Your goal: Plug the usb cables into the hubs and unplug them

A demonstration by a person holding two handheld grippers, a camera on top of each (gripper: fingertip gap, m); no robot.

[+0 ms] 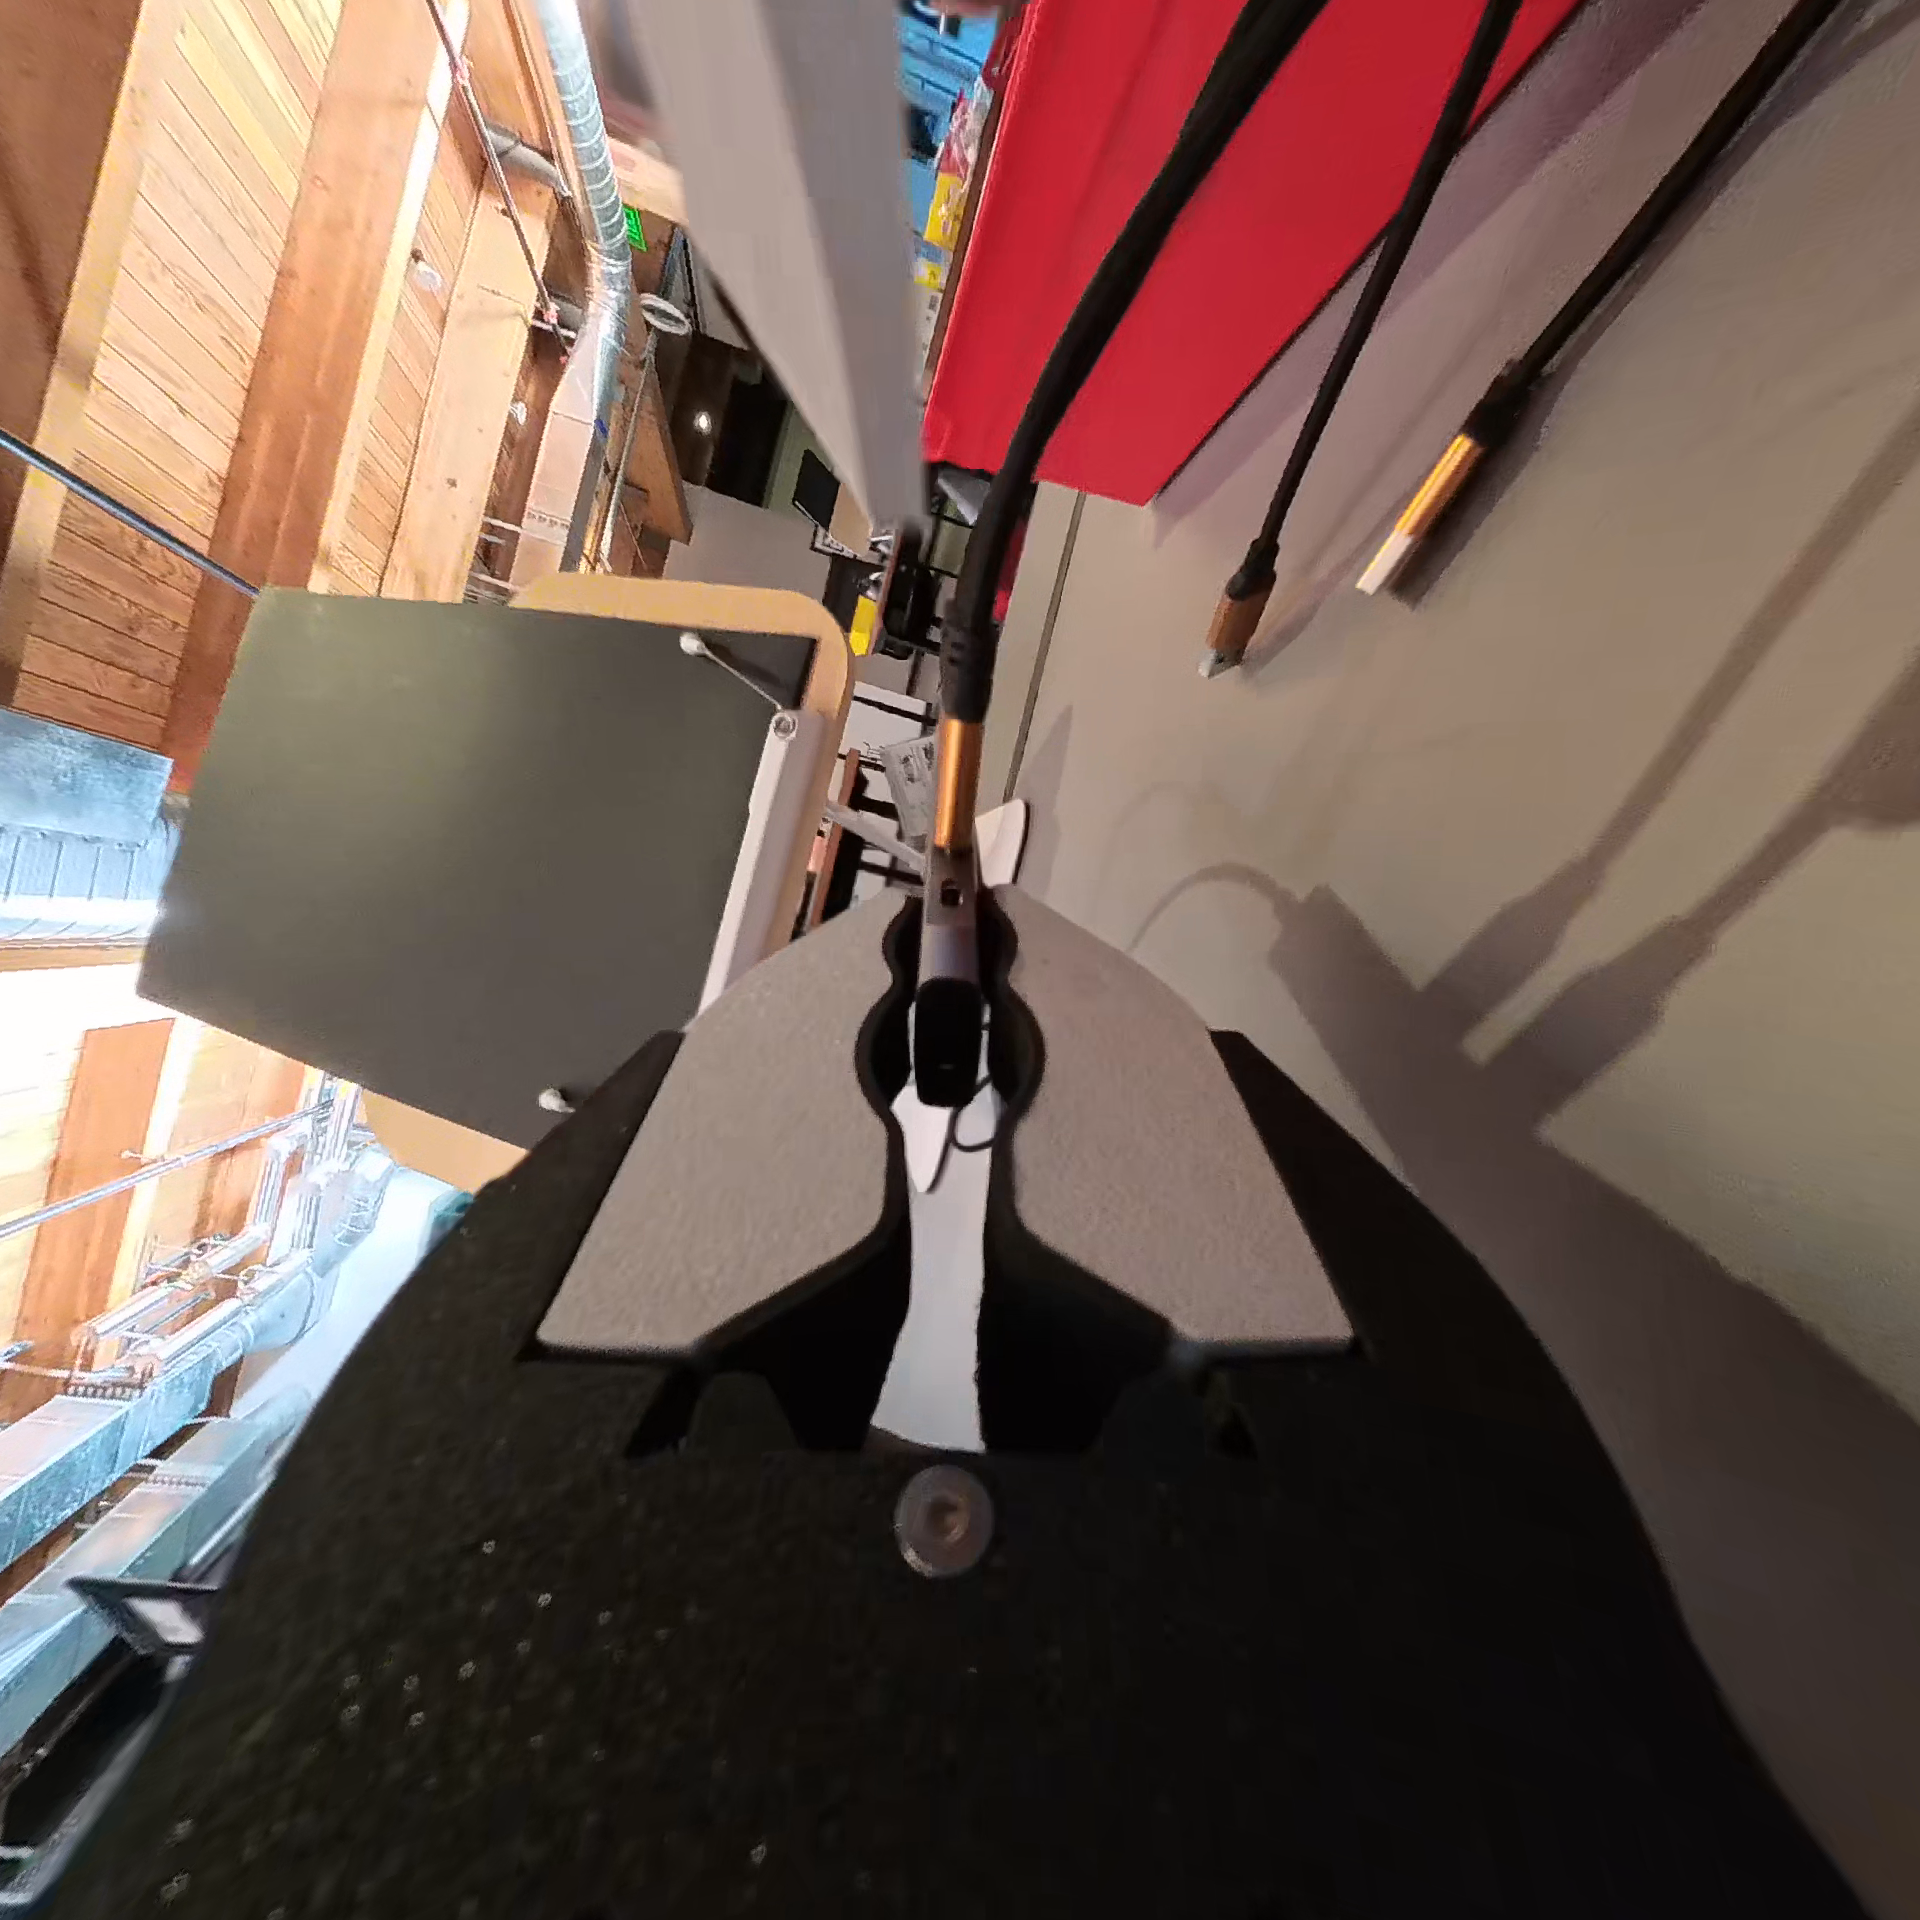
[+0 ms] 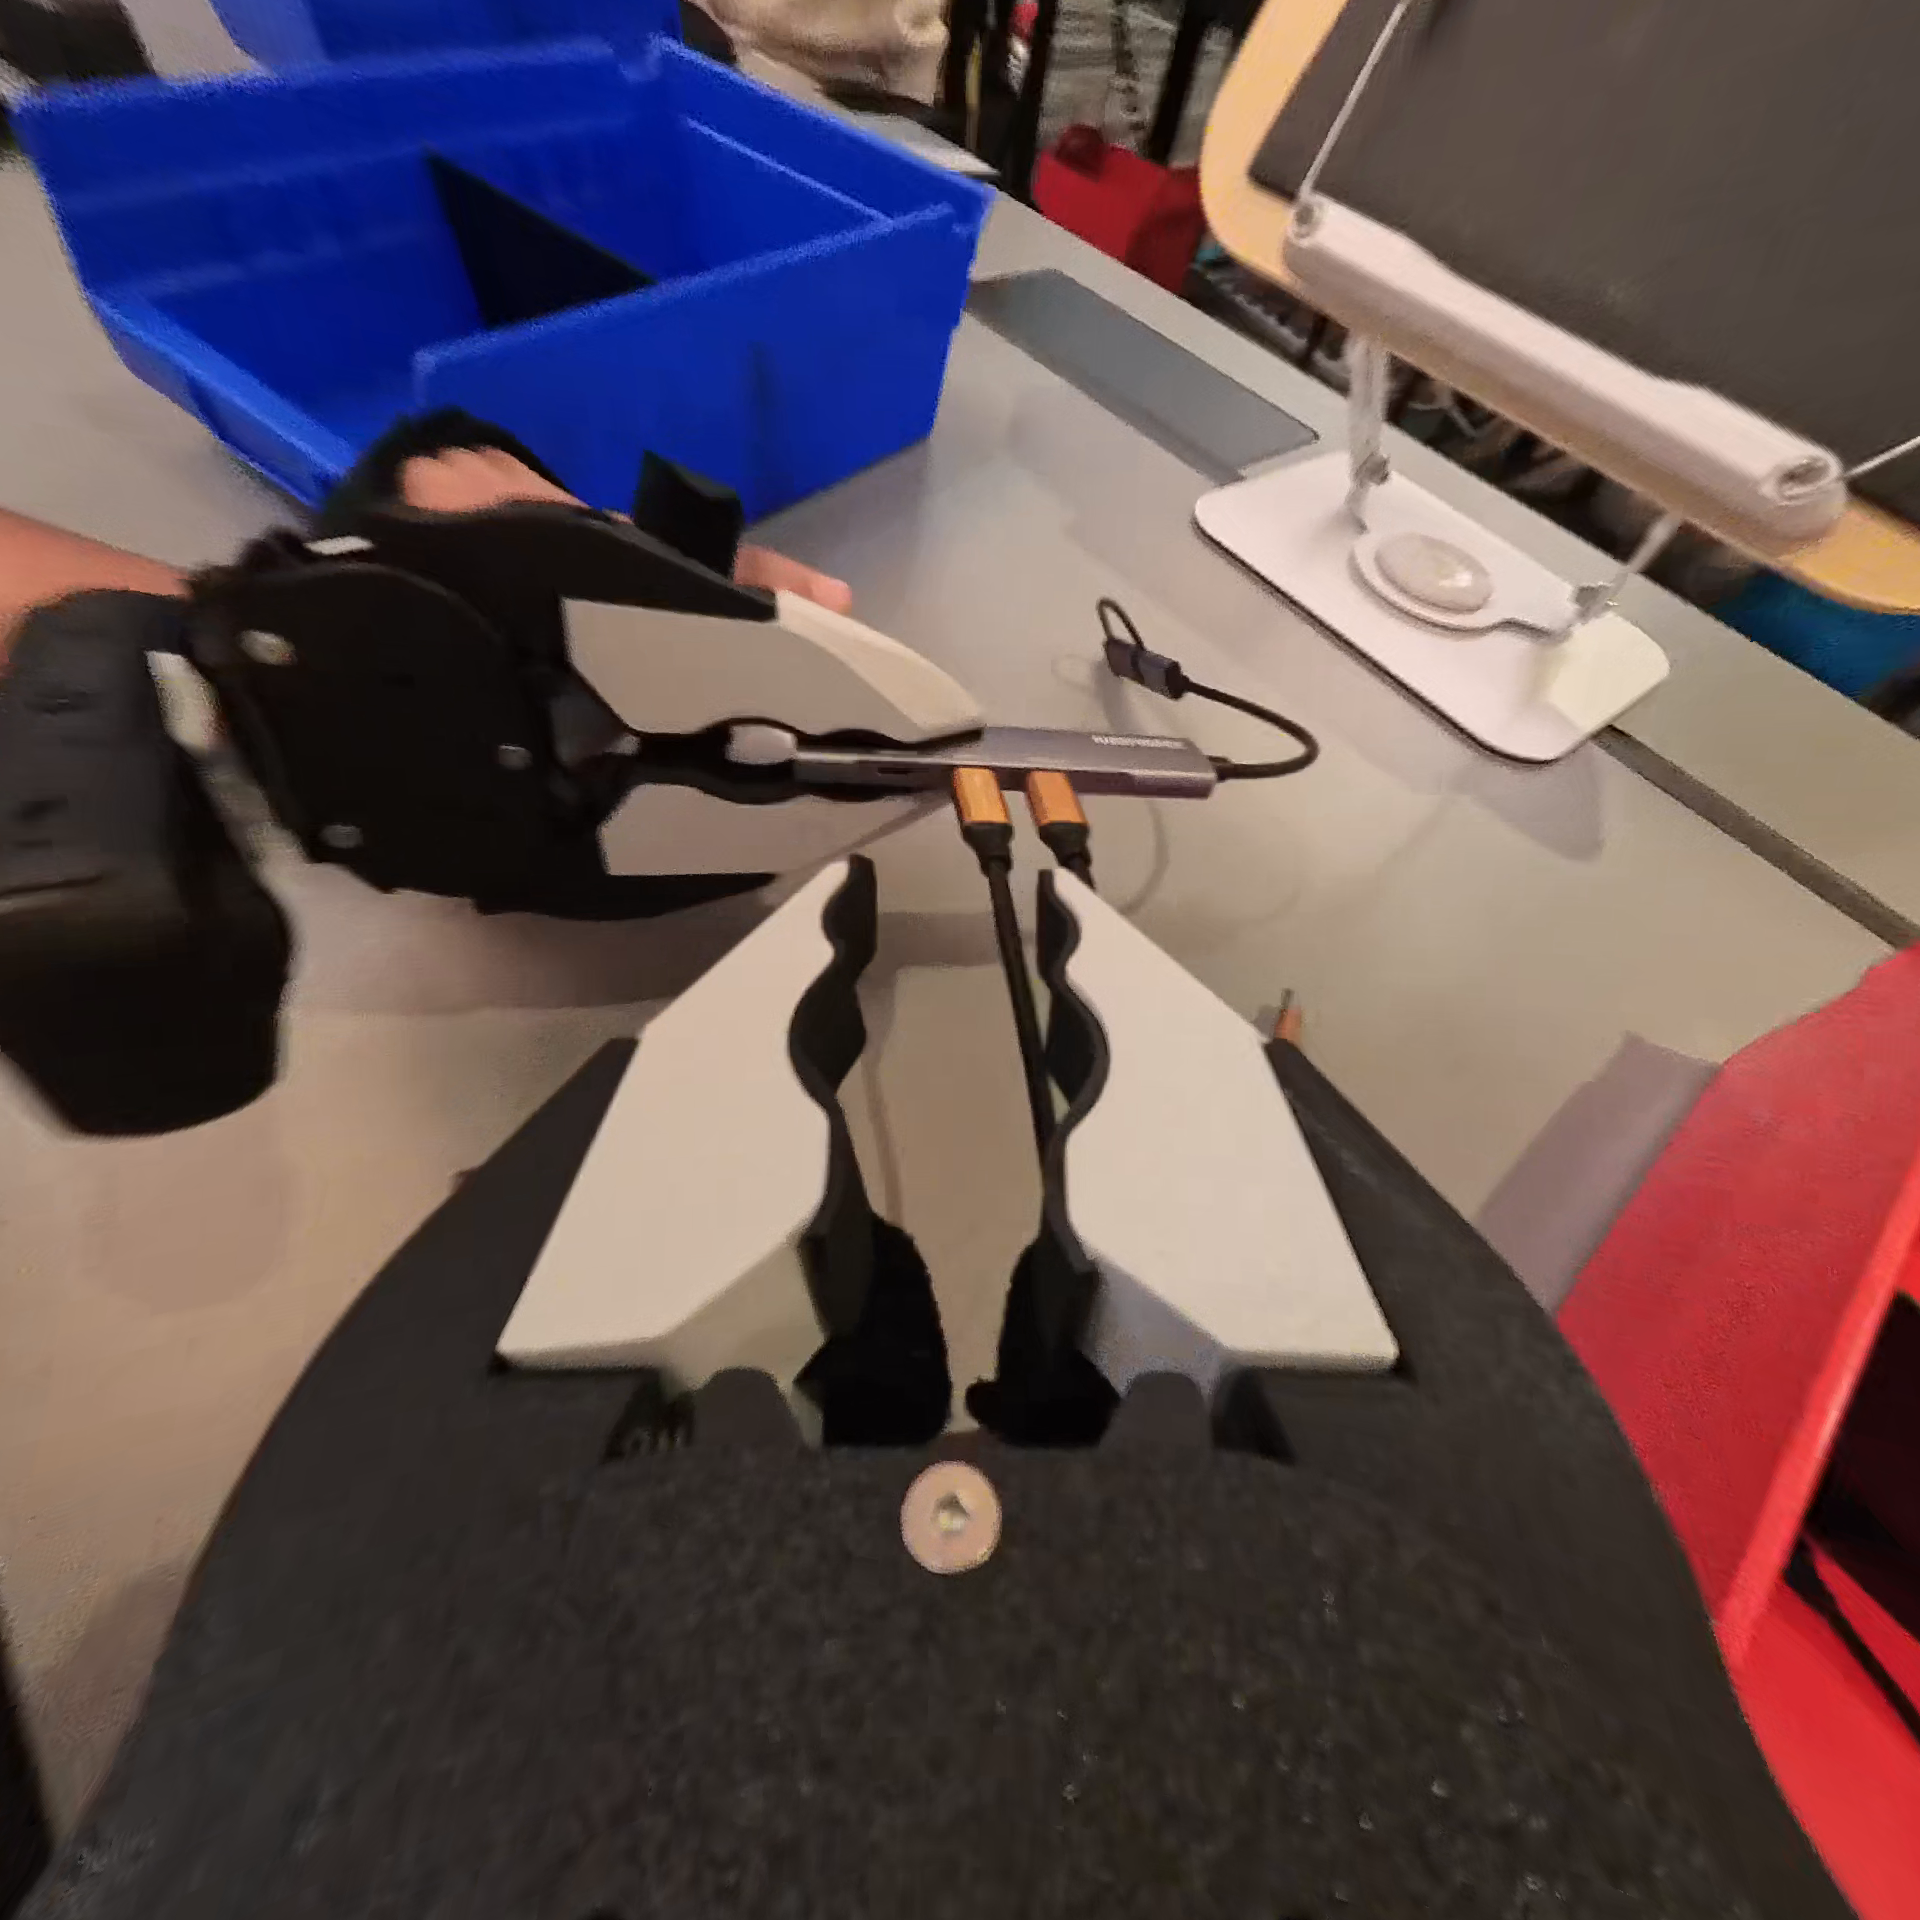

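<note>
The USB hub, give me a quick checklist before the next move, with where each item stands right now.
1. Left gripper clamped on the USB hub: ok, its fingers are shut on the hub's end.
2. Hub lifted off the grey table: ok, it is held level above the surface.
3. Two orange-collared plugs seated in the hub's side: ok, though how deep they sit cannot be told.
4. Right gripper free: ok, open, holding nothing.
5. Black cable clear of the right gripper: not ok, it runs between the open fingers, close to the right-hand pad.
6. Spare connectors unplugged: ok, two lie loose on the table.
</note>
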